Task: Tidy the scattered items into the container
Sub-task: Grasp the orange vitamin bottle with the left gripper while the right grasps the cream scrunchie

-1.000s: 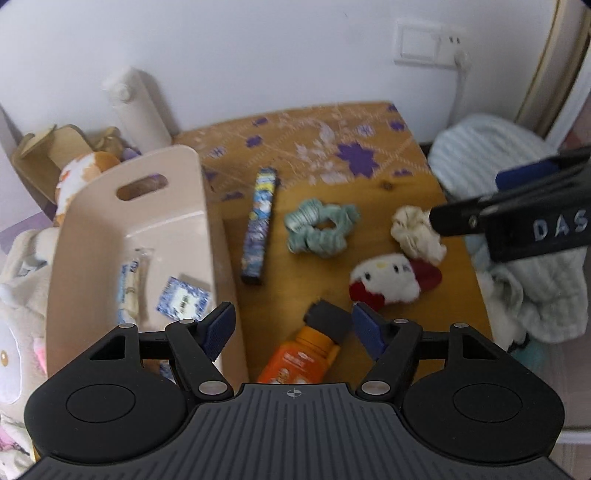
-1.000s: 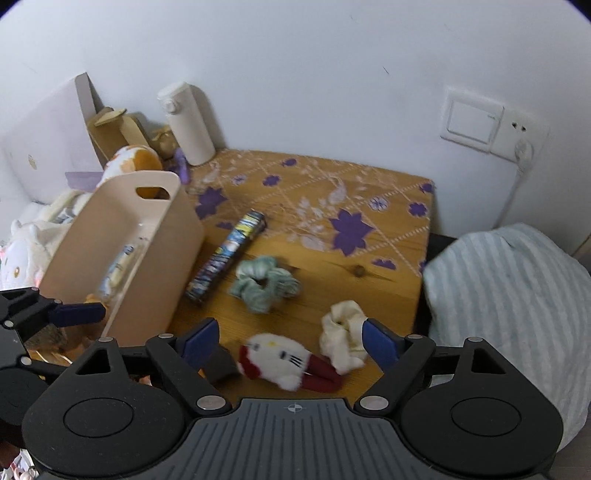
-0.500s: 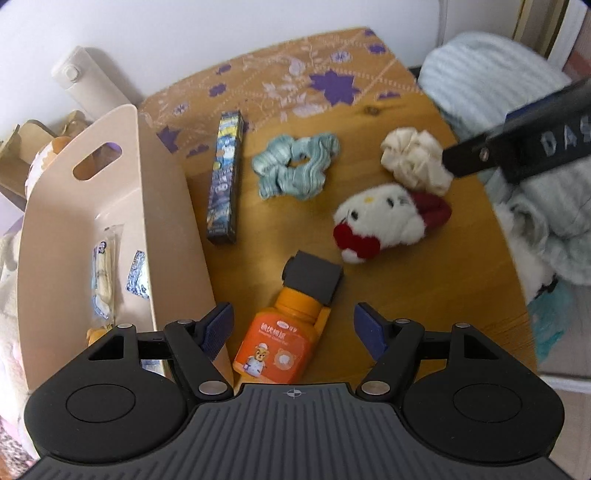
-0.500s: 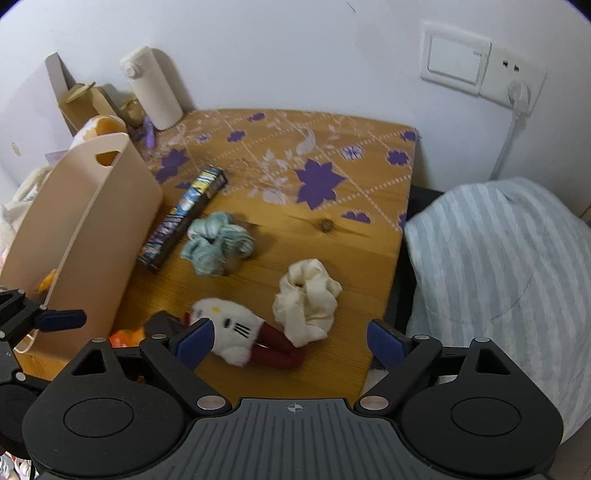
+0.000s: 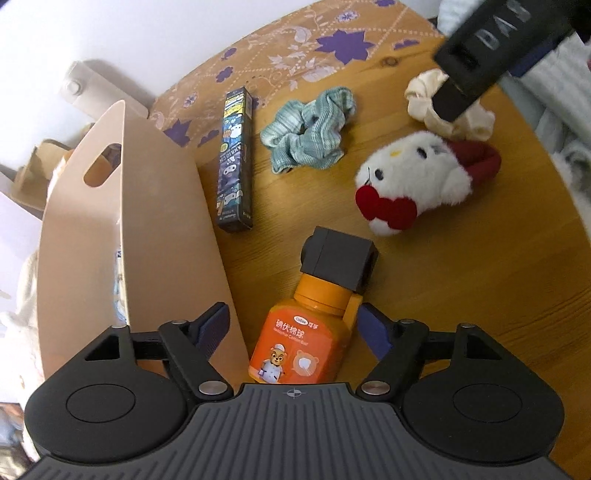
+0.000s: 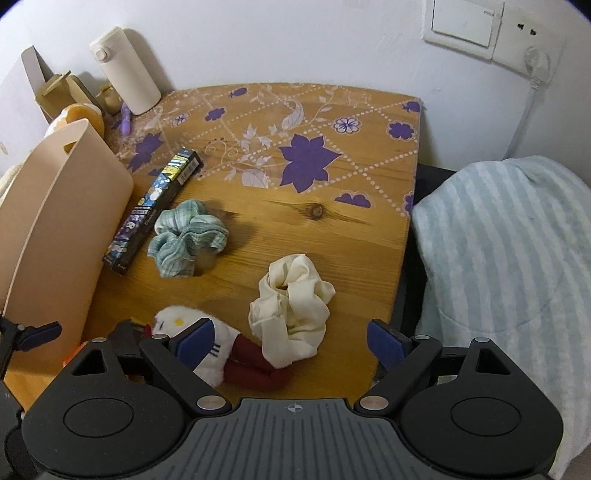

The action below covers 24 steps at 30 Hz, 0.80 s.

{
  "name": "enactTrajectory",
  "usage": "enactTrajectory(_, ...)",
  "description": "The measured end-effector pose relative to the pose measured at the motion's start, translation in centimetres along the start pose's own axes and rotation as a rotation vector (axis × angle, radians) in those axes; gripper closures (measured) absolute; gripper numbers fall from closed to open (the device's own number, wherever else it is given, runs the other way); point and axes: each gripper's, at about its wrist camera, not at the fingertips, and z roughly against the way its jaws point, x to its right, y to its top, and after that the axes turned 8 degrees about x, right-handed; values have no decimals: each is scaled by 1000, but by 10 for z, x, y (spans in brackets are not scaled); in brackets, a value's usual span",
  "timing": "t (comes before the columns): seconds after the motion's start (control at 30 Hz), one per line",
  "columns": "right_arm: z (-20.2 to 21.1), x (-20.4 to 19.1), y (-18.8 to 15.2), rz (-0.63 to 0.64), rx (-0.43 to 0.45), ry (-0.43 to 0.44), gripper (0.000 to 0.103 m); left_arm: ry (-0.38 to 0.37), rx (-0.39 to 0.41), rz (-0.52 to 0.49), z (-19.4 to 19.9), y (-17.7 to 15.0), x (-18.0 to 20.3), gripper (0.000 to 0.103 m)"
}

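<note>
A beige handled container (image 5: 122, 236) stands at the table's left; it also shows in the right wrist view (image 6: 55, 206). My left gripper (image 5: 295, 332) is open, its jaws on either side of an orange bottle (image 5: 306, 336) with a black cap (image 5: 338, 258) lying on the table. My right gripper (image 6: 290, 341) is open, low over a cream scrunchie (image 6: 291, 314) and a white plush with red bow (image 5: 413, 184). A green scrunchie (image 5: 306, 129) and a dark long box (image 5: 236, 158) lie near the container.
A white flask (image 6: 125, 70) and cardboard pieces (image 6: 55, 92) stand at the back left. A striped blue blanket (image 6: 506, 258) lies right of the table edge. A wall socket (image 6: 491, 33) is behind. Soft toys sit left of the container.
Both grippers have dropped lower and moved forward. The left one has closed in around the orange bottle; the right one has come over the cream scrunchie. Both stay open.
</note>
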Motion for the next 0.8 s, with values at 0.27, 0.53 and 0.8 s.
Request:
enactTrajectory(0.27,-18,4,-2,-26,-19,3,13,21,6,-58,-5,9,15,22)
enactTrajectory(0.53,-26,14,-3,-64,-19,6,15,-1,-80,-63,-21,8,18,22)
enactTrajectory(0.8,-36,15,-2,-67,-26,33,26,1,-109,-71,-24,10,14,42)
